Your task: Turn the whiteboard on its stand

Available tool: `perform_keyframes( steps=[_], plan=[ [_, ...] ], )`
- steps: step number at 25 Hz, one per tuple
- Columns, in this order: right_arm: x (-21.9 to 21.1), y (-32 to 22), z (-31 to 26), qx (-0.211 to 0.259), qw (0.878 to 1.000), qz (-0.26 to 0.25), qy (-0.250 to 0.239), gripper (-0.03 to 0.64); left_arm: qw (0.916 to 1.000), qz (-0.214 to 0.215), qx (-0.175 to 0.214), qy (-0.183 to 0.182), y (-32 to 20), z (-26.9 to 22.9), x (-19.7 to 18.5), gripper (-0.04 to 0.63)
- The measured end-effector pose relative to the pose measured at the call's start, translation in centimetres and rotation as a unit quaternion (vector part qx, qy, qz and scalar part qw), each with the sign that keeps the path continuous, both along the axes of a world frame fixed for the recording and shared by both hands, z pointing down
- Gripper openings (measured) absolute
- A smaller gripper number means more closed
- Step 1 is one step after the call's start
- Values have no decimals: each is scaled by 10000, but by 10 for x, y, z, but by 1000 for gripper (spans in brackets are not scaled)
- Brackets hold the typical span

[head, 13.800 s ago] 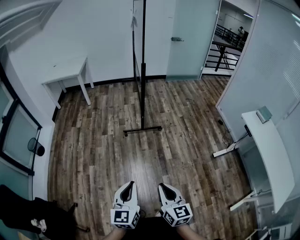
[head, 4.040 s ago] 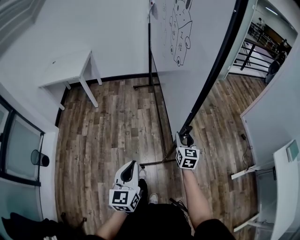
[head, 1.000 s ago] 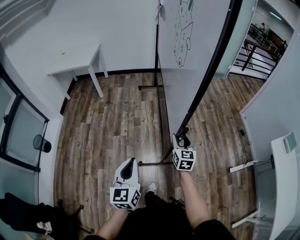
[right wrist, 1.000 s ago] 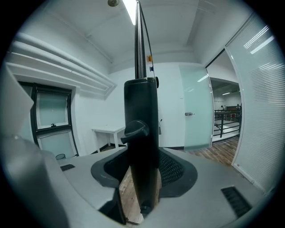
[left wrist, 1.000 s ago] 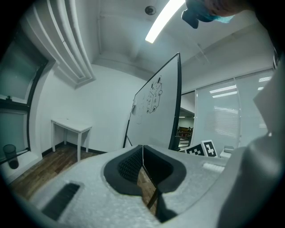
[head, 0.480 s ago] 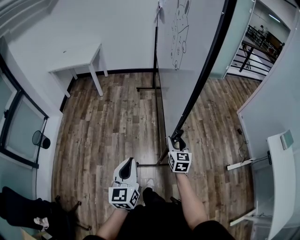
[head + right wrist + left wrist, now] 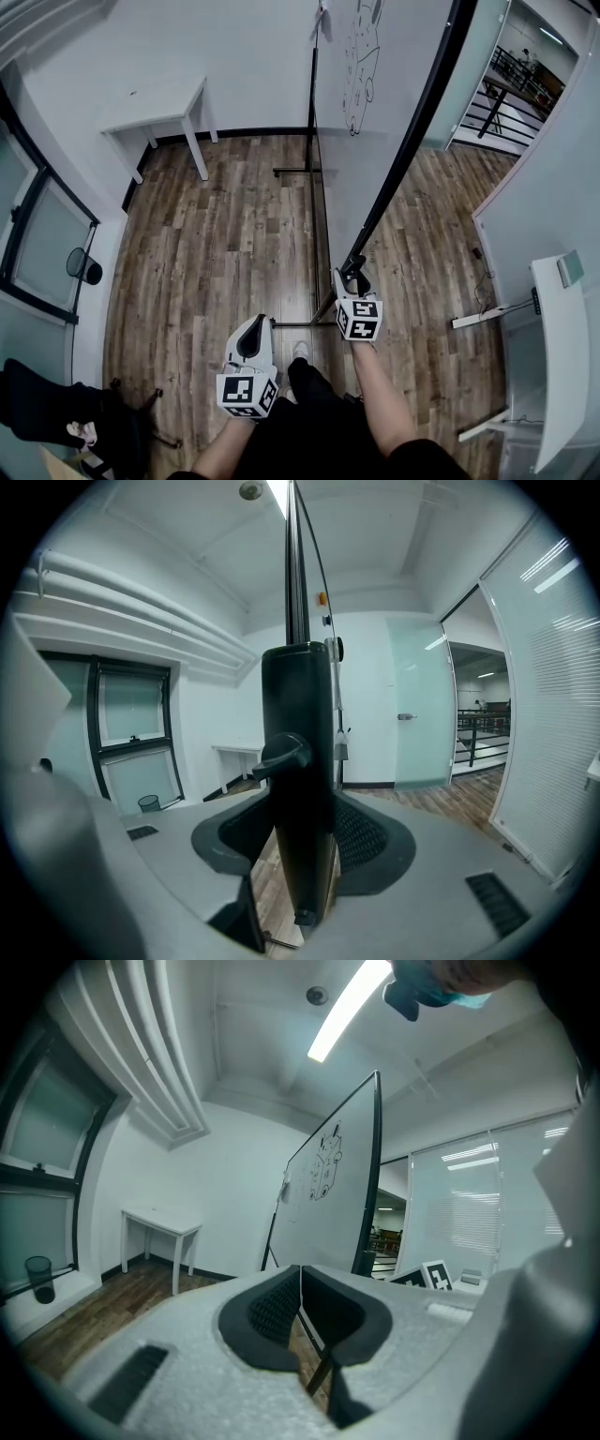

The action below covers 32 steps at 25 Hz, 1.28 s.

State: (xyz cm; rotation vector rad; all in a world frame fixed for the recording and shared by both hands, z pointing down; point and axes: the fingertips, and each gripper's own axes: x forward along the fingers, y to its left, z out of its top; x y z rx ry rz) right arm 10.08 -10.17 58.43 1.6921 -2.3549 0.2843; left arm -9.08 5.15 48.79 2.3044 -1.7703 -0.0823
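**A:** Where does the tall white whiteboard (image 7: 380, 112) lie from the jaws?

**B:** Its near side is a black upright post (image 7: 298, 761), standing vertical right between the jaws of the right gripper (image 7: 352, 269). They are clamped on it, padding against both sides, level with a black locking knob (image 7: 281, 754). From that post the whiteboard stretches away from the person, above the black metal stand (image 7: 322, 225) on the brown wooden plank floor (image 7: 225, 234).

**A:** And the other hand?

**B:** The left gripper (image 7: 251, 330) hangs low to the left of the whiteboard, near the stand's closer foot but clear of it. Its jaws are pressed together with nothing between them. The right is plainly the nearer, working hand.

**A:** So what does the move turn on?

**B:** My judgement is that the hold sits at one end of the whiteboard's span. A push across its face, not along it, should bring it round. The small white table (image 7: 155, 103), far off to the whiteboard's left, looks out of the way.

**A:** Anything changed?

**B:** A second ago the cartoon drawing (image 7: 359, 66) on the whiteboard looked wider. Now it is narrower, so the face has come more edge-on to the head view. The right gripper stays on the same post. Much earlier, both grippers were empty and the whiteboard stood across the room.
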Motion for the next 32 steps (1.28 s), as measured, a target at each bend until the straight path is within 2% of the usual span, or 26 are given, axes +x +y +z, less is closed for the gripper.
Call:
perform_keyframes(
  steps=[15, 32],
  plan=[
    [-14, 65, 3, -85, 9997, -226, 33, 195, 10000, -16, -91, 23, 64, 4, 1, 21],
    [-8, 127, 3, -52, 9966, -824, 57, 187, 9989, -463, -80, -22, 110, 4, 44, 21]
  ],
)
